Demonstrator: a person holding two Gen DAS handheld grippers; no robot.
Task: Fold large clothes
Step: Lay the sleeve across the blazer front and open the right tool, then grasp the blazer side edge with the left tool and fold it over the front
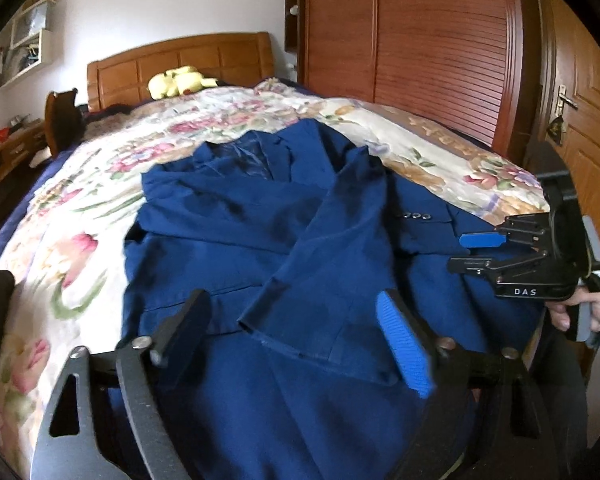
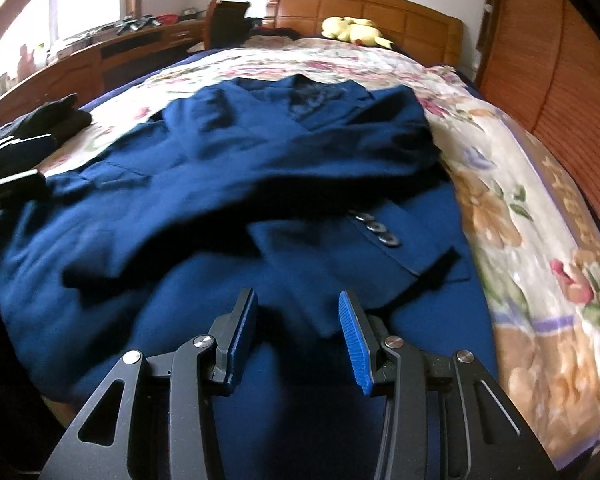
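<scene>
A navy blue suit jacket [image 1: 260, 232] [image 2: 220, 208] lies front up on the floral bedspread [image 1: 80, 208] [image 2: 520, 208], collar towards the headboard. One sleeve is folded across its front, and a cuff with several buttons [image 1: 415, 215] [image 2: 374, 229] rests on the right side. My left gripper [image 1: 296, 328] stands open just above the jacket's lower part, with a cloth edge below its fingers and nothing gripped. My right gripper [image 2: 298, 300] [image 1: 458, 252] hovers open over the jacket's right hem, pads apart and empty. A hand [image 1: 580, 308] holds it.
A yellow plush toy [image 1: 180, 80] [image 2: 354, 30] sits by the wooden headboard [image 1: 180, 60]. A slatted wardrobe [image 1: 420, 40] and a door [image 1: 580, 100] stand right of the bed. A desk [image 2: 100, 52] and chair [image 2: 224, 20] are on the left. Dark clothing [image 2: 56, 116] lies at the bed's left edge.
</scene>
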